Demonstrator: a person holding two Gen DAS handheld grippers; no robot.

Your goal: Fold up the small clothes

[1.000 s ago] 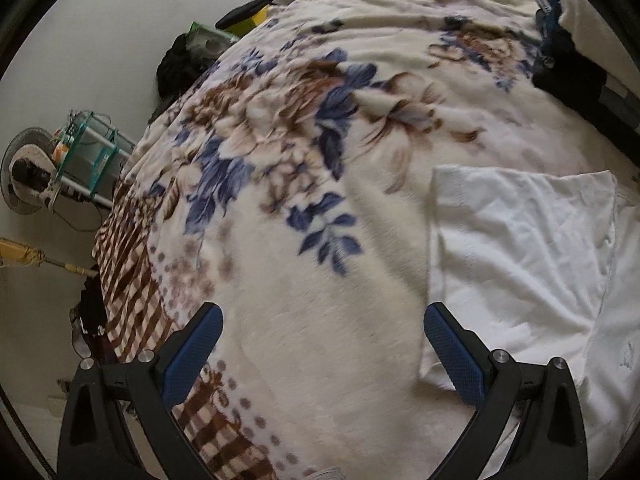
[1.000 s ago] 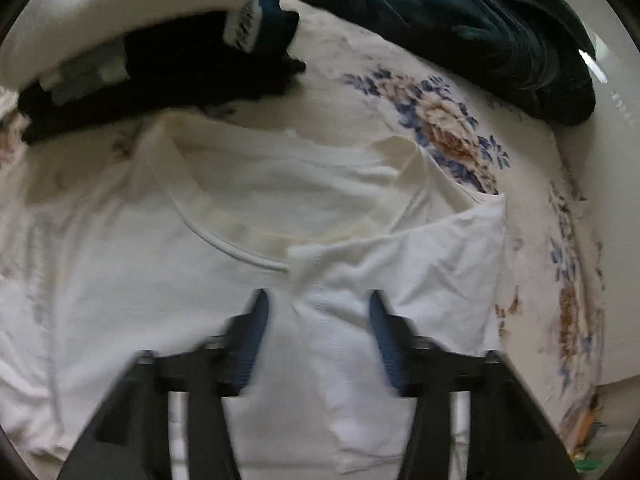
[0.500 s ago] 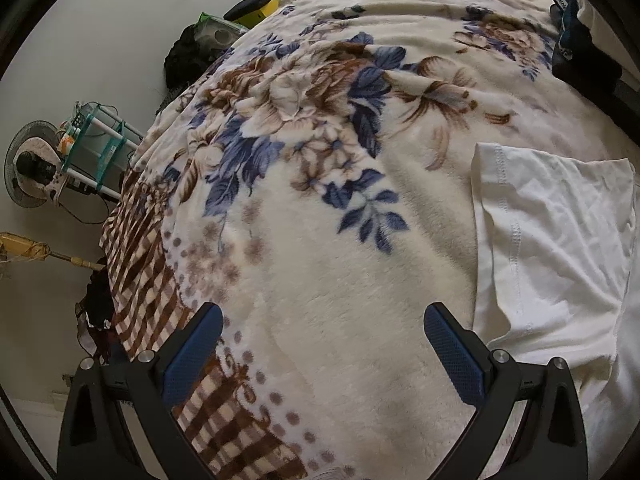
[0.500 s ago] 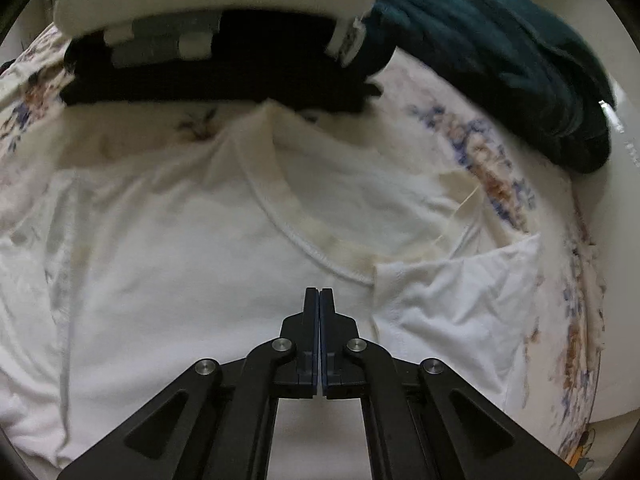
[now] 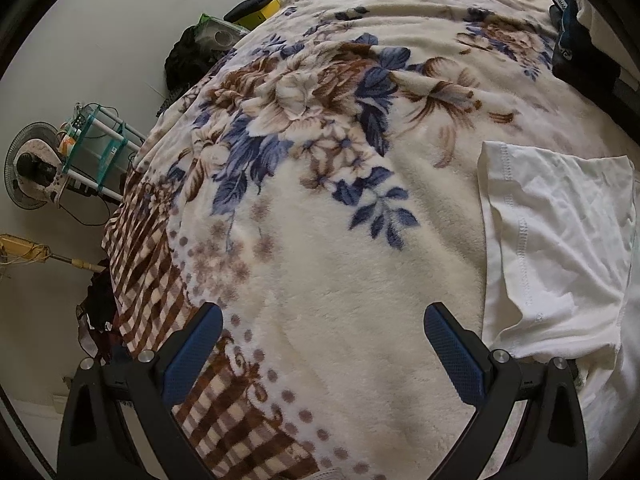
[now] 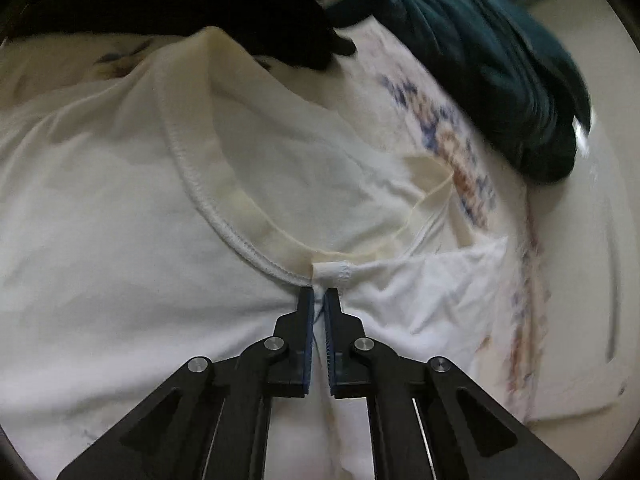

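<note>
While lying spread on the floral bed blanket (image 5: 360, 280), the white T-shirt (image 6: 100, 240) is looking thin and limp; the right claw (image 6: 319, 300) is pinching its folded sleeve hem beside the collar, the left claw (image 5: 320, 340) hanging wide open, empty.

A white T-shirt (image 5: 560, 248) runs off the right edge of the left wrist view, so only one sleeve and a strip of its body show. In the right wrist view, motion blur smears the floral blanket (image 6: 460, 148) and a dark teal garment (image 6: 500, 60). A black garment (image 6: 240, 12) is cut off by the top edge; its label is unreadable.
</note>
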